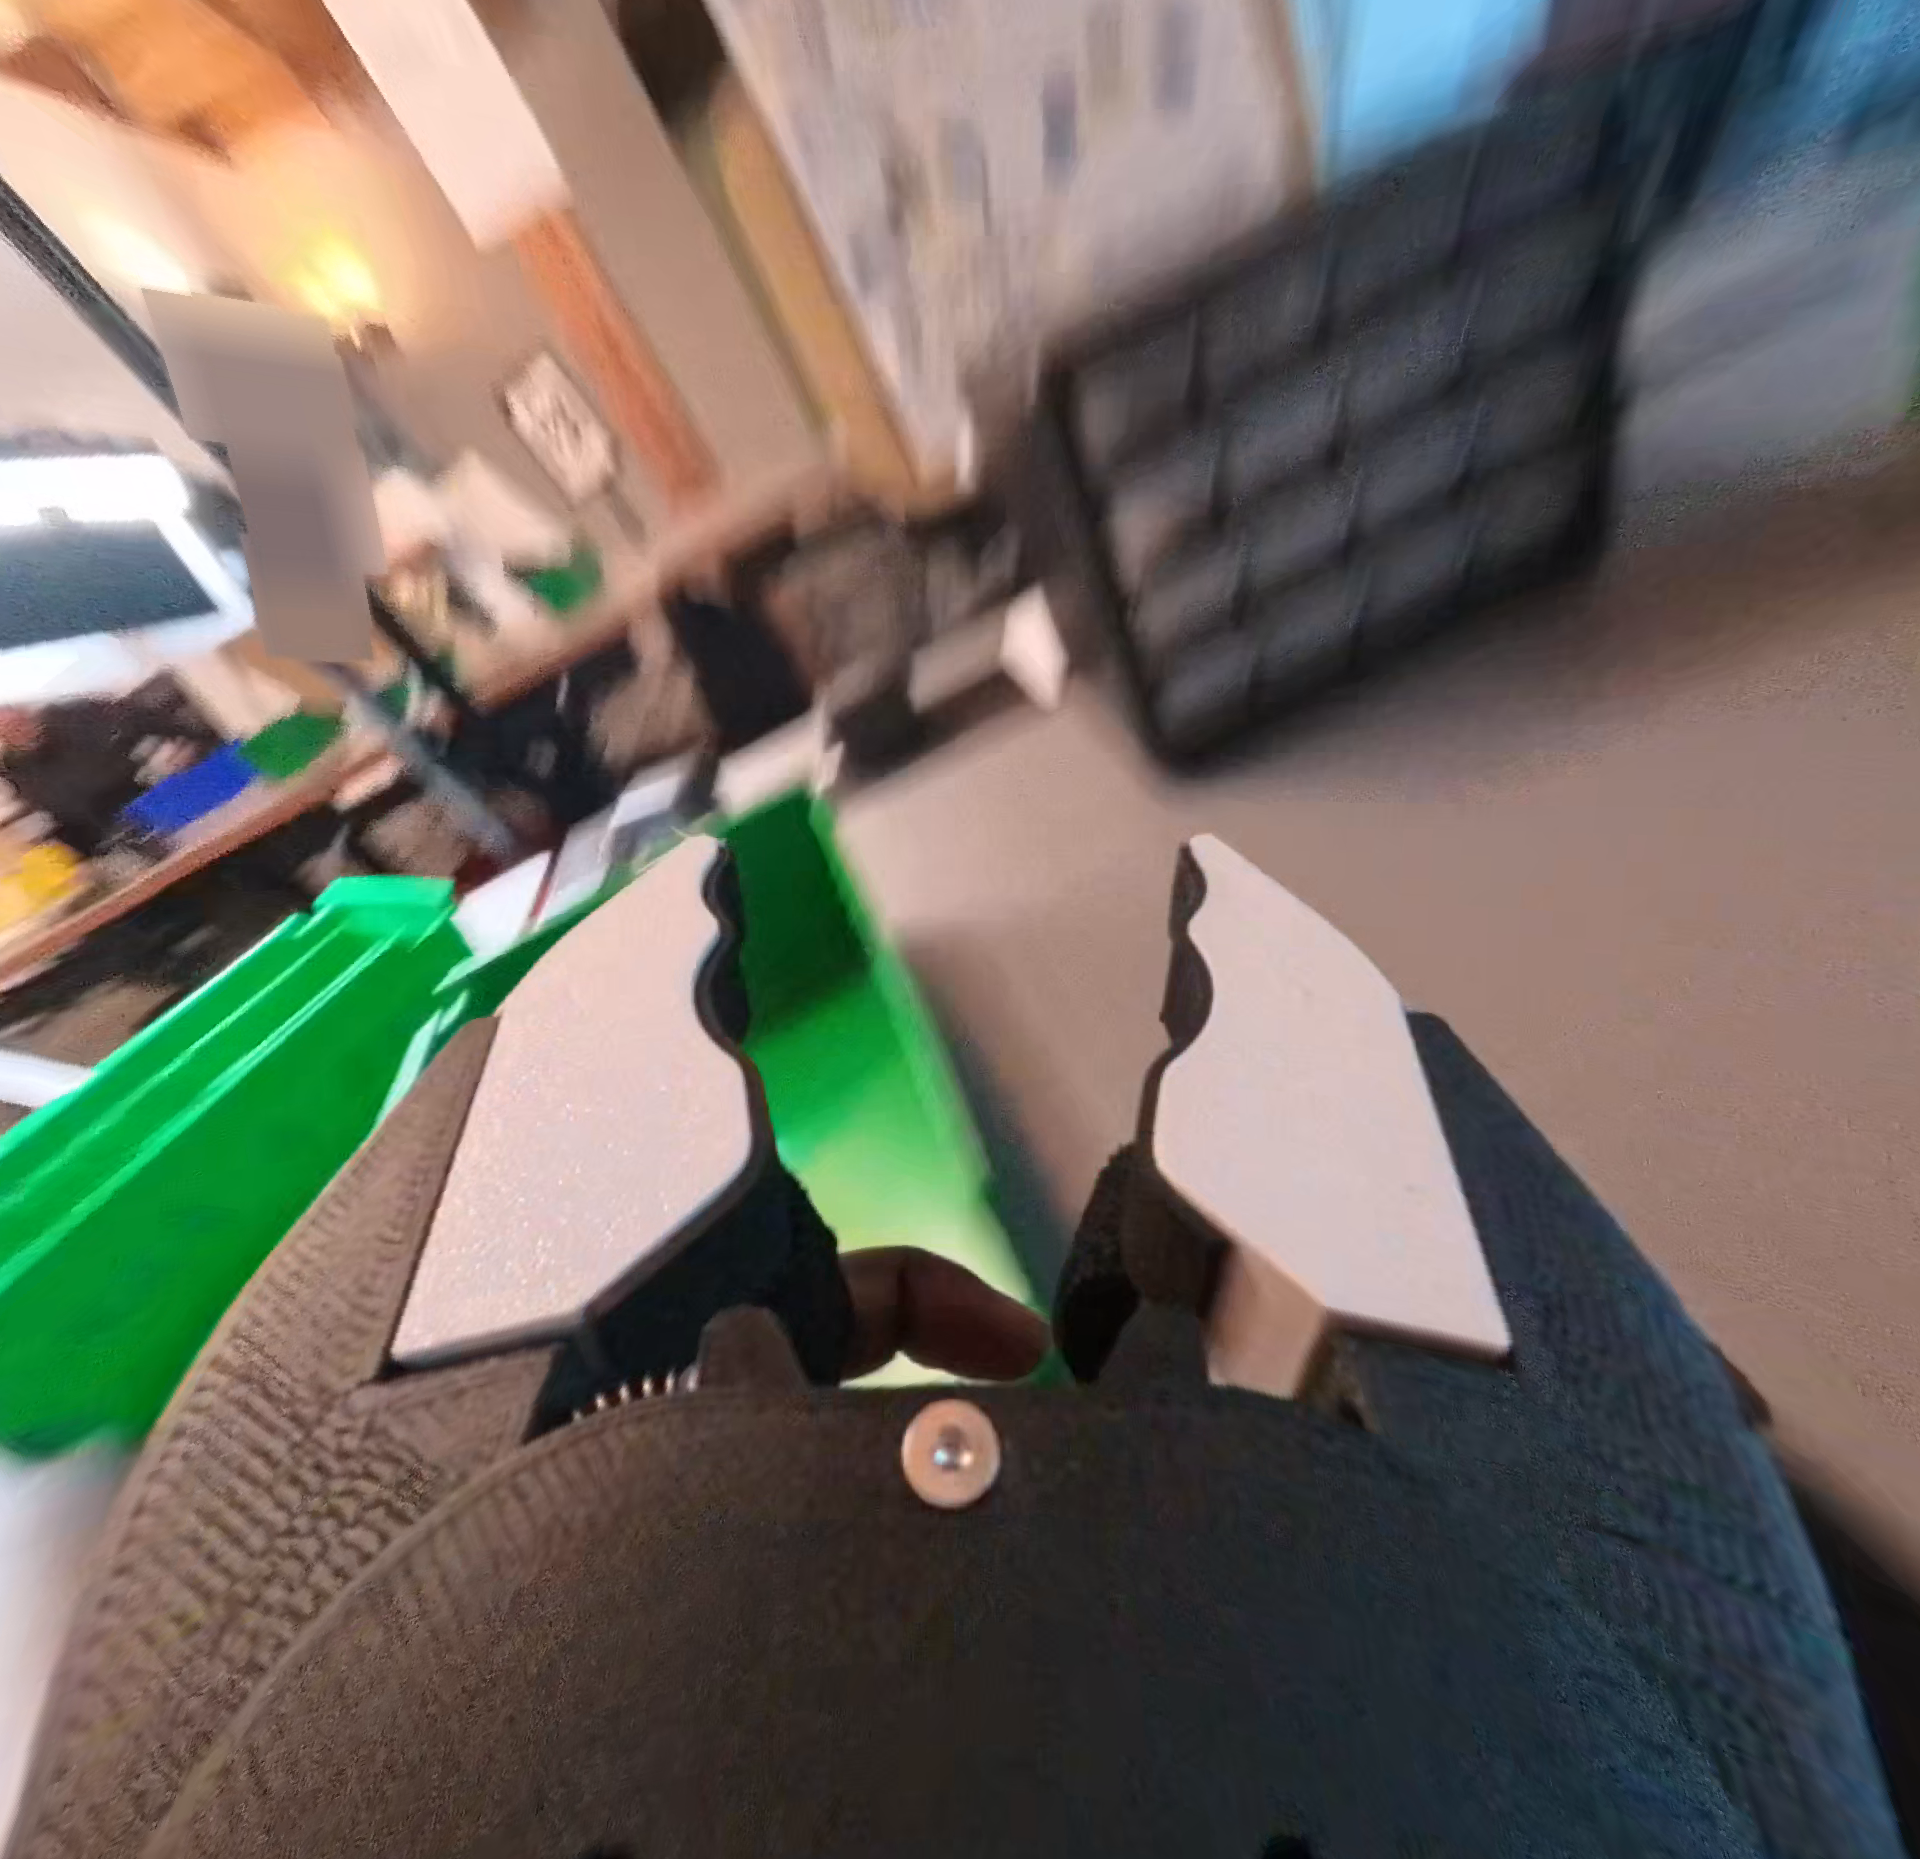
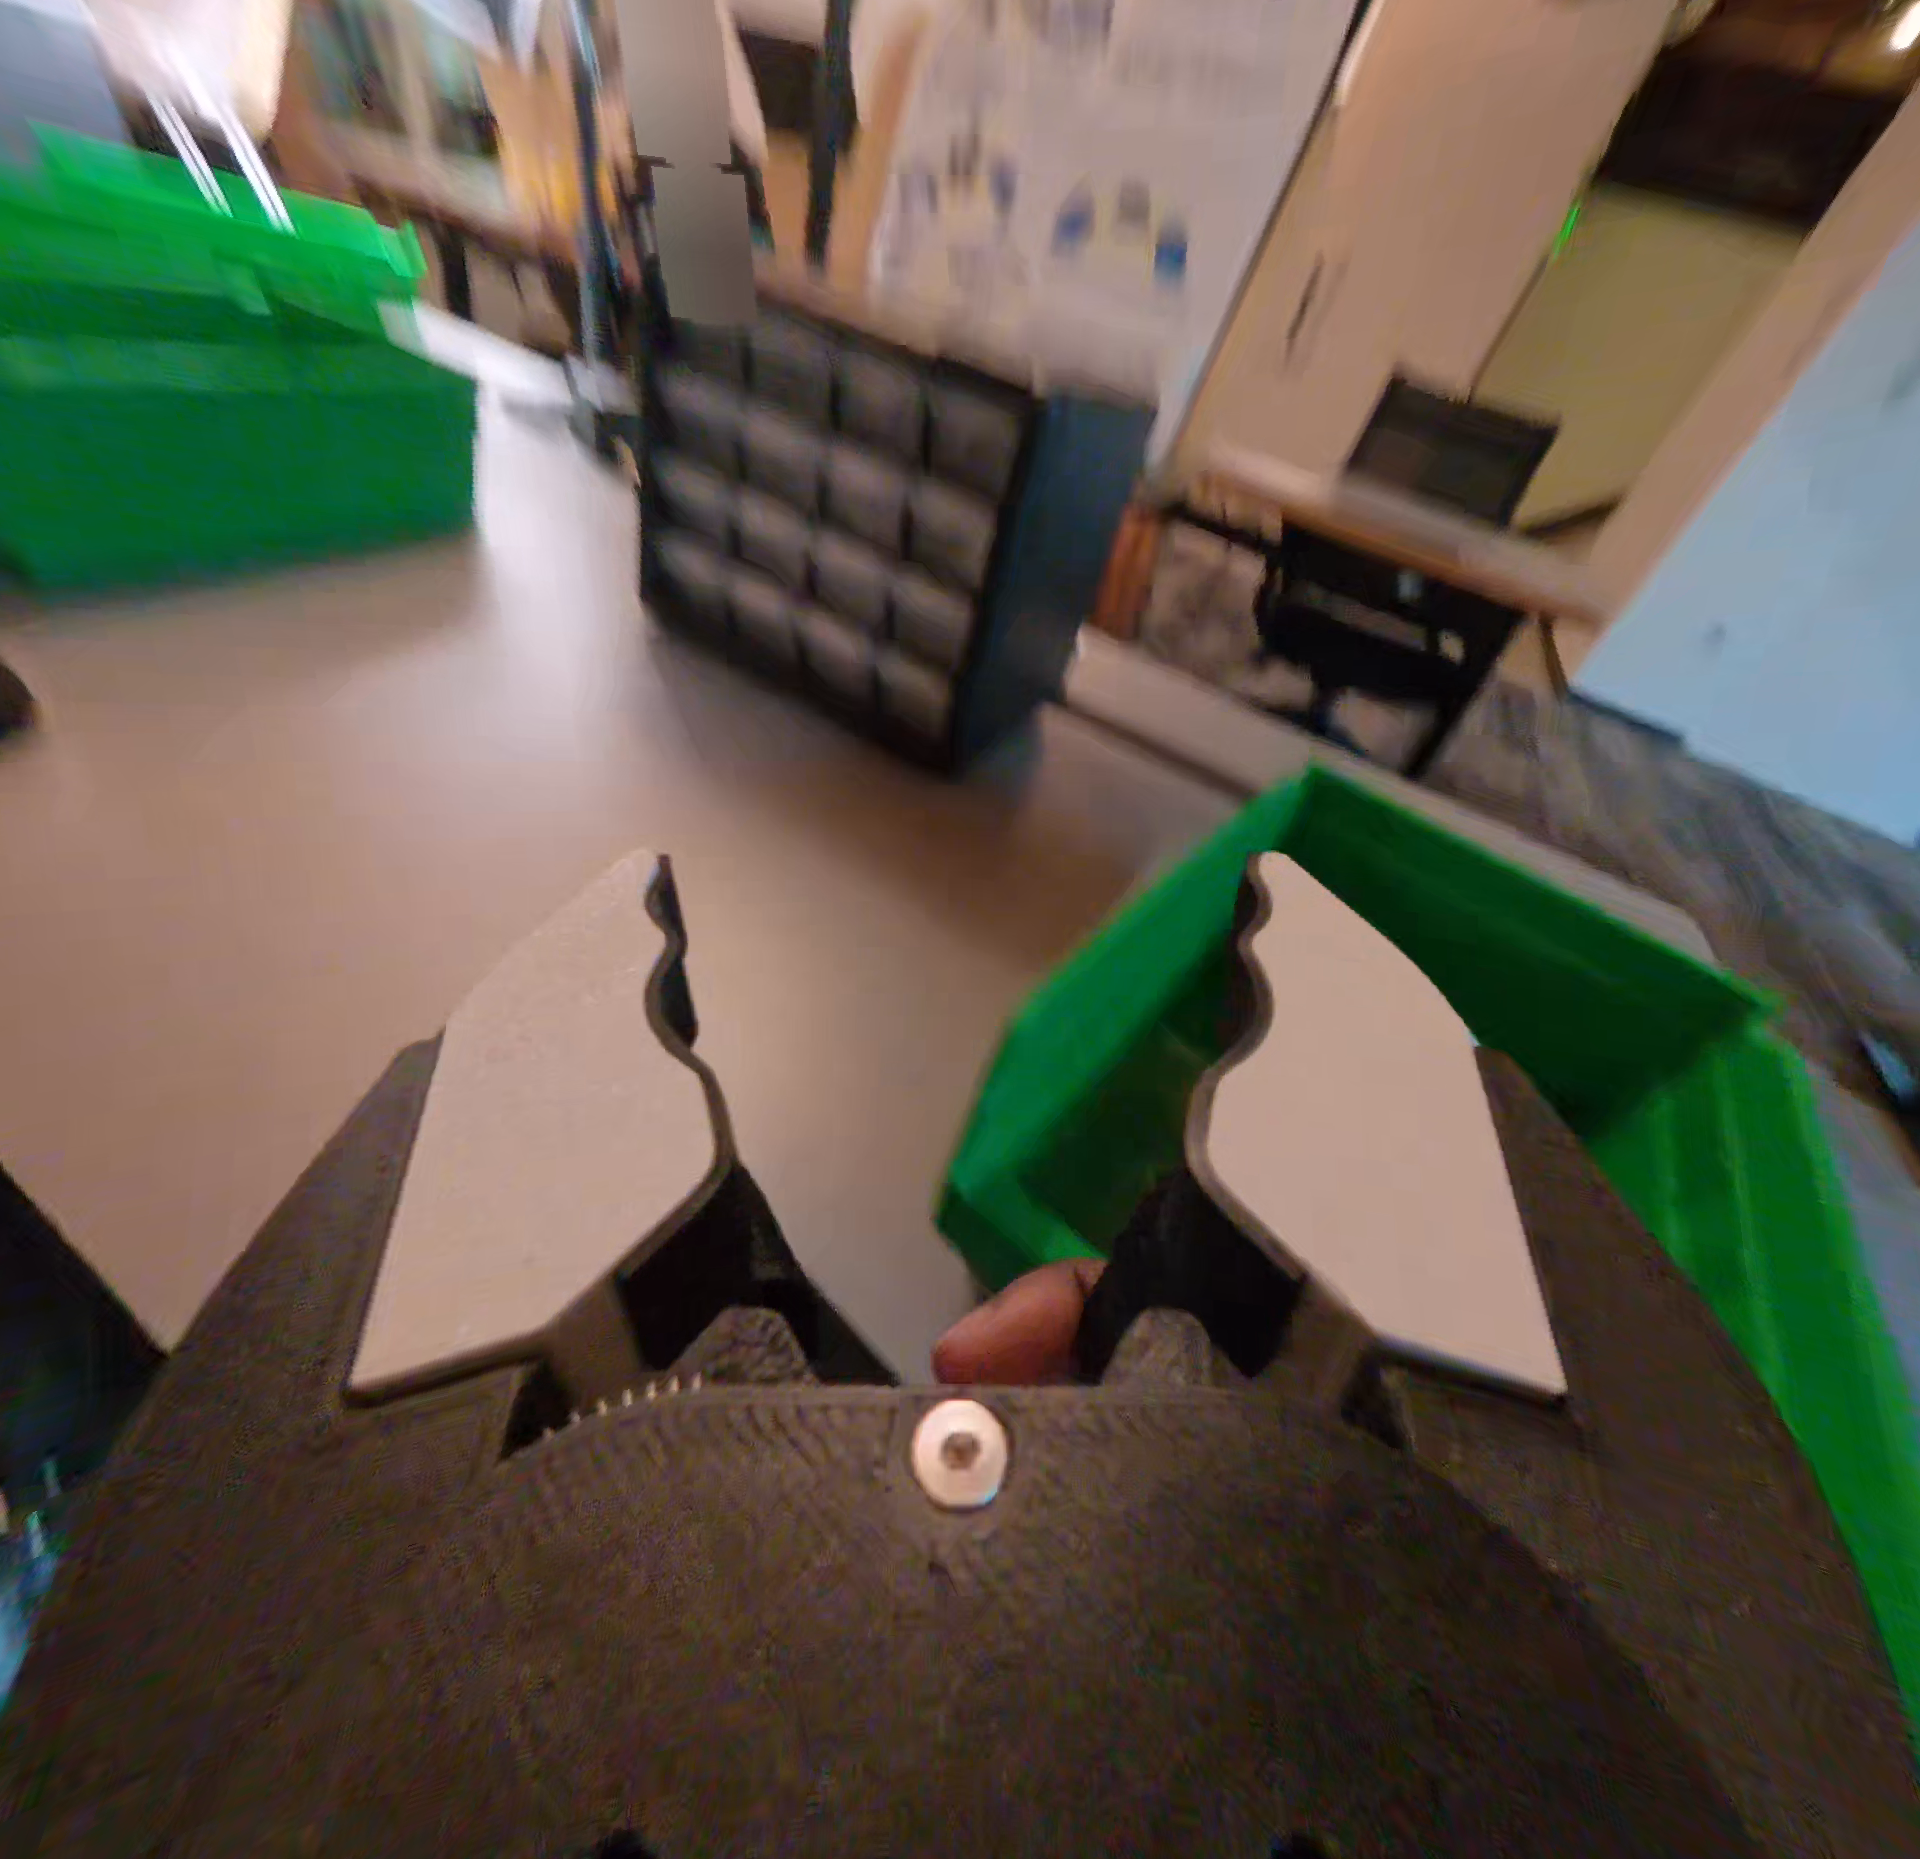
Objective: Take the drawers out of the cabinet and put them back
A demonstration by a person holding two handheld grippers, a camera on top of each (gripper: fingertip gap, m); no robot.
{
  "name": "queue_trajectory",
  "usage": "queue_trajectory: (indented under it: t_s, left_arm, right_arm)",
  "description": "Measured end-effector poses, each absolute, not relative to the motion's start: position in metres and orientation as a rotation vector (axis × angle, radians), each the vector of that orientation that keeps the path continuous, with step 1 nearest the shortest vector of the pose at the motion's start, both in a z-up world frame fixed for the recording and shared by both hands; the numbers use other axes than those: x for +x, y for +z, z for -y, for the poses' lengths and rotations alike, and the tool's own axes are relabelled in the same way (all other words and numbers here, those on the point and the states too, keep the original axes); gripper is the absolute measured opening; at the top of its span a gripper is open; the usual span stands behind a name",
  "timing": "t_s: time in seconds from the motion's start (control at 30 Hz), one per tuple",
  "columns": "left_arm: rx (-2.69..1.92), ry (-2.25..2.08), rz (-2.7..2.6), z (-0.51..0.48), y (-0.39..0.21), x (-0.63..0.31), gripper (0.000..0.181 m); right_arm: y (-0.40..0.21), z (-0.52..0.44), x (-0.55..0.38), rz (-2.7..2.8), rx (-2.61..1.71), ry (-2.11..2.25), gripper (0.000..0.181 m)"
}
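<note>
Grey table [image 2: 312, 822]; black cabinet [image 2: 831, 531]; green bins [image 2: 208, 438] on it.

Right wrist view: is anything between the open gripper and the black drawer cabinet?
Nothing visible. Bare table lies between the right gripper and the cabinet. The green bin sits off to the right, another green bin far left.

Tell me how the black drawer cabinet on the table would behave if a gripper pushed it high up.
The drawer cabinet stands upright, taller than deep, so it would probably tip rather than slide. The table looks smooth, so a low push likely slides it. It seems rigid.
</note>
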State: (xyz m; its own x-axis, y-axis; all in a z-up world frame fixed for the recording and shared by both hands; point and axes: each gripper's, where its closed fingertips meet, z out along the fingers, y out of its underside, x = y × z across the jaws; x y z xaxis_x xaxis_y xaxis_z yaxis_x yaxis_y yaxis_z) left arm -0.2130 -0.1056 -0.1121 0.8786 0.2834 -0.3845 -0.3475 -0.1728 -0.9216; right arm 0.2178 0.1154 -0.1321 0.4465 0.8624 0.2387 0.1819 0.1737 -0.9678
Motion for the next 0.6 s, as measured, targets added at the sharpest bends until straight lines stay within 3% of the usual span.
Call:
queue_trajectory:
  t_s: [0.13, 0.27, 0.37, 0.6]
  left_arm:
    - [-1.206, 0.269, -0.015, 0.087, -0.074, -0.146, 0.078]
    - [-1.427, 0.277, -0.138, 0.036, -0.135, -0.122, 0.079]
    - [-1.468, 0.3, -0.187, 0.02, -0.143, -0.119, 0.079]
    - [-1.585, 0.253, -0.209, -0.022, -0.161, -0.134, 0.079]
  right_arm:
    - [-0.088, -0.078, 0.173, 0.844, -0.955, 0.845, 0.104]
    - [-0.123, -0.062, 0.116, 0.931, -0.956, 0.901, 0.108]
    - [-0.144, -0.054, 0.086, 1.021, -1.03, 0.951, 0.111]
    - [-0.169, -0.066, 0.033, 1.228, -1.152, 1.011, 0.094]
